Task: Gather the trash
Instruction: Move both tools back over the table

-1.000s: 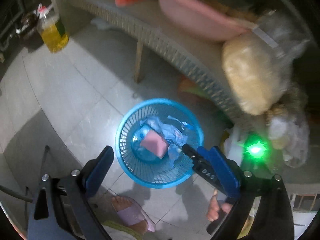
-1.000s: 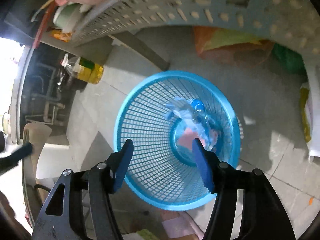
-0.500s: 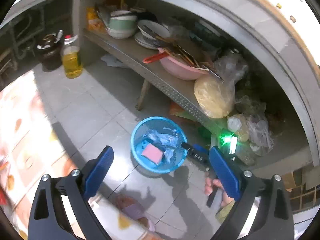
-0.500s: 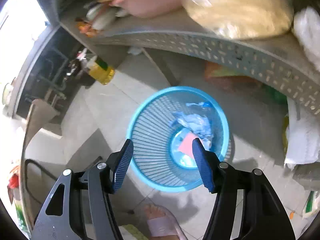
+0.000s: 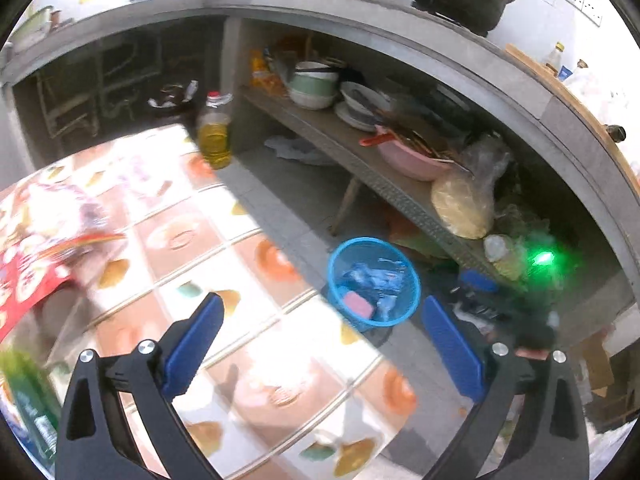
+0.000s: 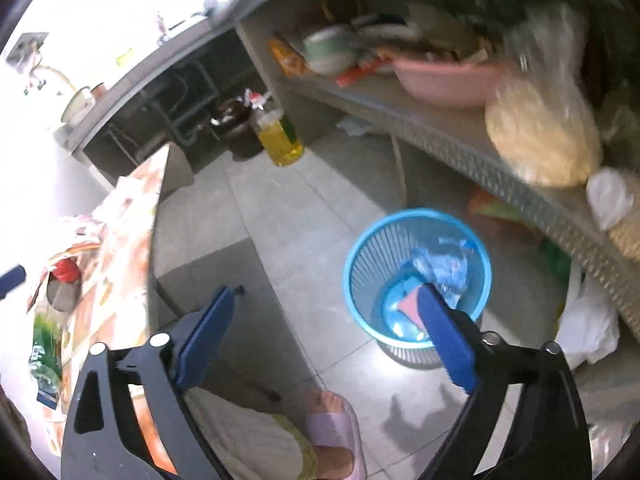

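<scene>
On the tiled floor beside the low shelf [image 6: 460, 148], crumpled trash [image 6: 440, 268] is seen inside the blue basket [image 6: 352, 276], above which the right tool [image 6: 328, 328] is opening, empty, while the left tool [image 5: 320, 344] is spread empty over the patterned table [image 5: 248, 344].

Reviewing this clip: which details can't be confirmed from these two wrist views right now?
- Red packaging on the table, left wrist view: motion blur, print unreadable.
- Trash in the blue basket, right wrist view: a right tool finger covers part of the pink item.
- Green bottle: cut by the frame edge.
- Shelf bags: blurred.
</scene>
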